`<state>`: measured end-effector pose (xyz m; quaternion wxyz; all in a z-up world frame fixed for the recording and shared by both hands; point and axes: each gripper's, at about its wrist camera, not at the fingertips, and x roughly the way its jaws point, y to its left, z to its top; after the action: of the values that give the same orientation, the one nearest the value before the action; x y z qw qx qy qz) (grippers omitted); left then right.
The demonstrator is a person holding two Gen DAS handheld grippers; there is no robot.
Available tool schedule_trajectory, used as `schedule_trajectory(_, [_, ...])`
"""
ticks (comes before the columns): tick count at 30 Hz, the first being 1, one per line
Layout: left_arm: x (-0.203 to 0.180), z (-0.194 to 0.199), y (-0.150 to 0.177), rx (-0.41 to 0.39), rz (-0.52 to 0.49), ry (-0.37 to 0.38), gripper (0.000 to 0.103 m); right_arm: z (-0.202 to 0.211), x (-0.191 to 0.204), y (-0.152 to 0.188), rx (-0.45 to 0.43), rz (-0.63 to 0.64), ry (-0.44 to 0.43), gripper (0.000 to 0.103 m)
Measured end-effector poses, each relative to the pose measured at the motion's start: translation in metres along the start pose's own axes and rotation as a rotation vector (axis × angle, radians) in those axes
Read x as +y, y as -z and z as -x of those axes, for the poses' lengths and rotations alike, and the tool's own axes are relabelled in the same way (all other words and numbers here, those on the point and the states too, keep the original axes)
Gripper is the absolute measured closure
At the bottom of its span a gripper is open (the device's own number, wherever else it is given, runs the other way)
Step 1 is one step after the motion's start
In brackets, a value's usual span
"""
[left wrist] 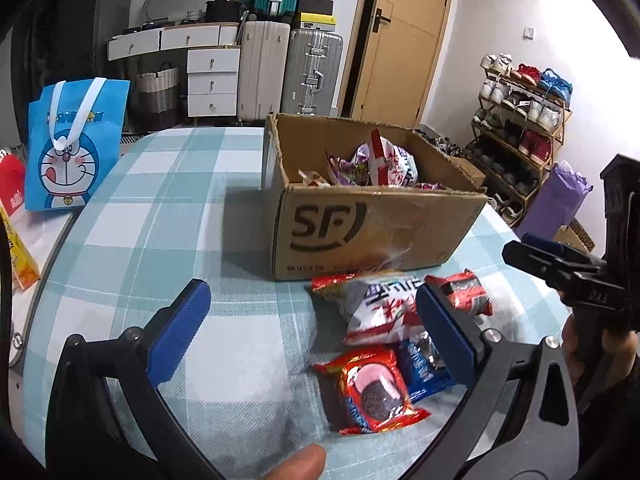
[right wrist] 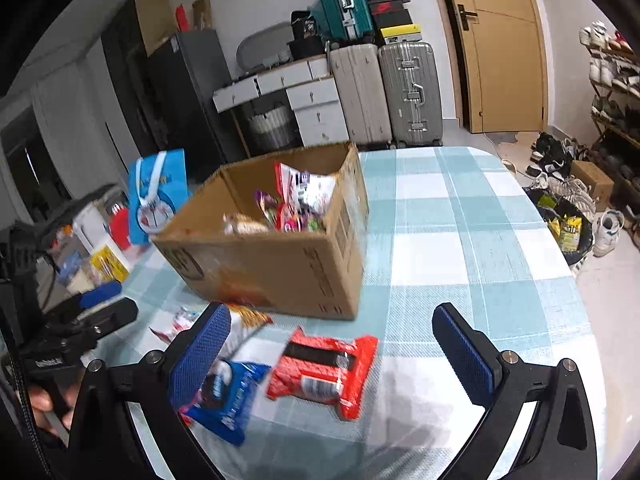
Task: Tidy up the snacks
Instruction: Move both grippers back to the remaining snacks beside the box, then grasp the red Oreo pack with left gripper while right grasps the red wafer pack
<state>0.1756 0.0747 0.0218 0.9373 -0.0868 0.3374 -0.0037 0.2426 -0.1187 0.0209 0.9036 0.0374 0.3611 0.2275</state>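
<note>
Cardboard box [left wrist: 376, 216] sat open-topped at 12 o'clock, partly filled, ready for more. Loose snack packets [left wrist: 372, 392] lay just before it. Left gripper [left wrist: 308, 332] and right gripper [right wrist: 332, 344] both spread wide, empty, poised over packets.
</note>
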Motion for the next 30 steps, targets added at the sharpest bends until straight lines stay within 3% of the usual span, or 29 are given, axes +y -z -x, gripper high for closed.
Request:
schedule_trajectory(13, [-0.017, -0.012, 0.015, 0.092, -0.061, 0.010, 0.001, -0.028, 0.010, 0.012, 0.088, 0.055, 0.014, 0.000])
schedule_trajectory(20, [-0.023, -0.026, 0.023, 0.151, -0.120, -0.027, 0.001, -0.046, 0.013, 0.021, 0.154, 0.073, 0.037, 0.000])
schedule_trajectory(30, [-0.023, -0.034, 0.027, 0.186, -0.137, -0.030, 0.001, -0.068, 0.012, 0.031, 0.214, 0.056, 0.073, 0.000])
